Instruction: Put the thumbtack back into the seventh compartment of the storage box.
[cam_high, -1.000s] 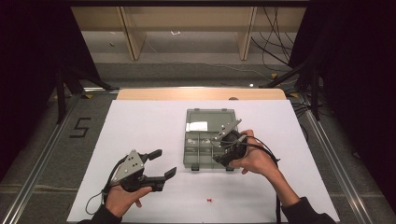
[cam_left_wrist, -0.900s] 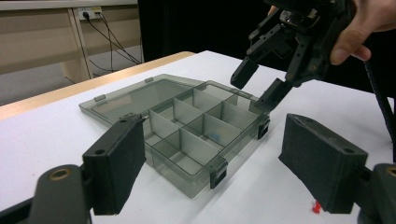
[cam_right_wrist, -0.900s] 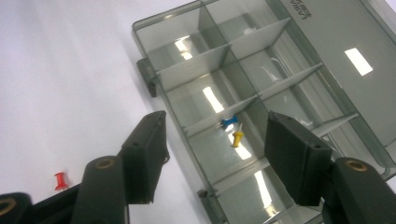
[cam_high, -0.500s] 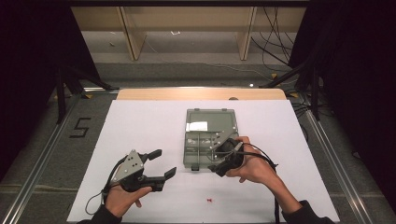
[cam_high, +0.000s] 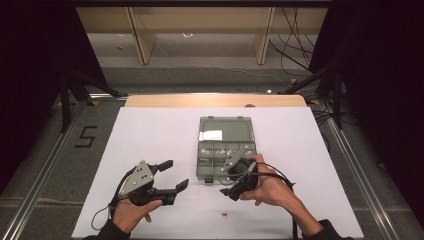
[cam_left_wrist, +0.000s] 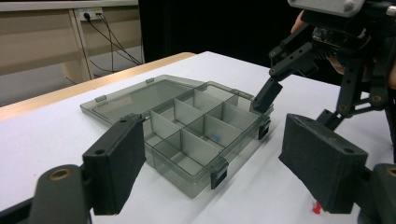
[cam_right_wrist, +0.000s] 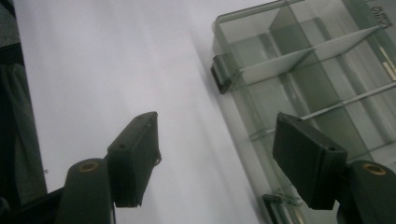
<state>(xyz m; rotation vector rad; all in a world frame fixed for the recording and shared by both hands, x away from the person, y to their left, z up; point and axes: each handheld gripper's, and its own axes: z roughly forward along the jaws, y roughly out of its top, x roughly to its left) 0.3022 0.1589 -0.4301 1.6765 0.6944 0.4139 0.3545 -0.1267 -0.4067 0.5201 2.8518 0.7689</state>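
At the table's middle, the open compartment box (cam_high: 226, 147) is lying on the white sheet (cam_high: 150, 135). I am holding my right gripper (cam_high: 226, 185) over its near edge, jaws just widening, nothing between them. My left gripper (cam_high: 175, 175) is hovering well apart, jaws spread and empty.

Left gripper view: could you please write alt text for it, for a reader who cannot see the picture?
An open clear compartment box lies on a white table, its lid folded flat behind it, seen between the left tool's two open black jaws. The right tool hovers over the box's far end, and a small red thing lies on the table nearby.
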